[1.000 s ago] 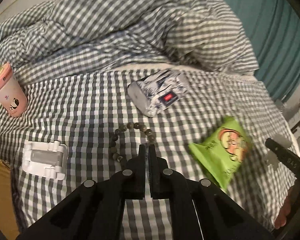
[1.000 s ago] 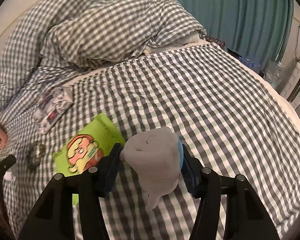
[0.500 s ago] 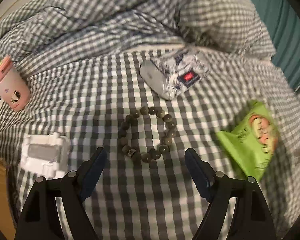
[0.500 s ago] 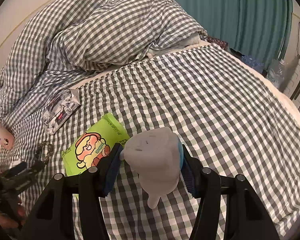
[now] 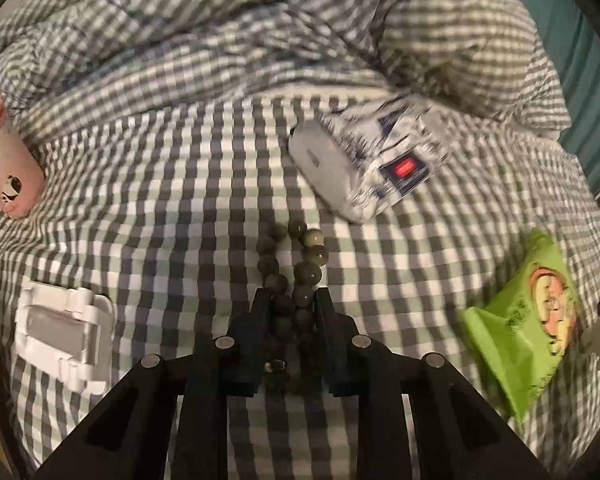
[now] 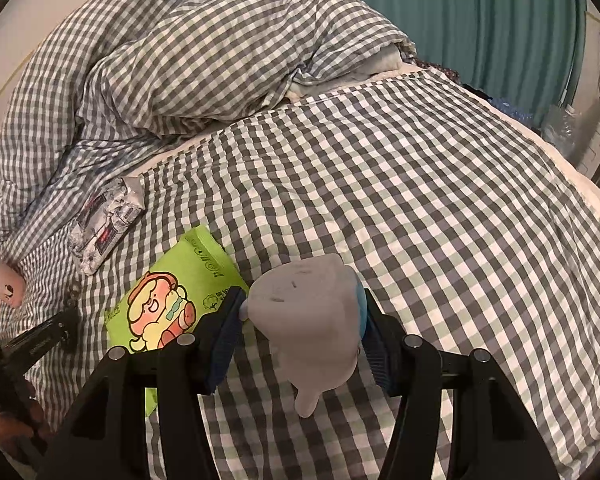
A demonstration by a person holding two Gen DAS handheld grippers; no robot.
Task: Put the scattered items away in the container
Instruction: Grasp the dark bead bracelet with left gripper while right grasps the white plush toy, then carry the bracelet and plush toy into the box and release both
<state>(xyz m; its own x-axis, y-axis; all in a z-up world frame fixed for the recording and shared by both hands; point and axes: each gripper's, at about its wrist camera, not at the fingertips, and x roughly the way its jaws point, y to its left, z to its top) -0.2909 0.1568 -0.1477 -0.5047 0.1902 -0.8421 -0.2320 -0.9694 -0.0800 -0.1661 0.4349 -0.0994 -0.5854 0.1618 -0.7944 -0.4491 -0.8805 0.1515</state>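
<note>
My left gripper [image 5: 290,300] is shut on a dark bead bracelet [image 5: 300,268], squeezed into a narrow loop on the checked bed sheet. My right gripper [image 6: 302,308] is shut on a grey and blue plush toy [image 6: 308,312] held above the sheet. A green snack packet [image 5: 528,320] lies right of the bracelet; it also shows in the right wrist view [image 6: 172,304]. A grey patterned tissue pack [image 5: 364,164] lies beyond the bracelet. A white plastic clip [image 5: 60,328] lies to the left. A pink cup [image 5: 4,176] lies at the far left. No container is in view.
A rumpled checked duvet [image 6: 220,52] is piled at the back of the bed. A teal curtain [image 6: 480,12] hangs behind. The bed's right edge [image 6: 580,184] drops off toward furniture. My left gripper shows at the left edge of the right wrist view [image 6: 40,340].
My left gripper opened wide around the bracelet, then shut on it, pressing the round loop into a narrow one. The right gripper keeps its hold on the plush toy.
</note>
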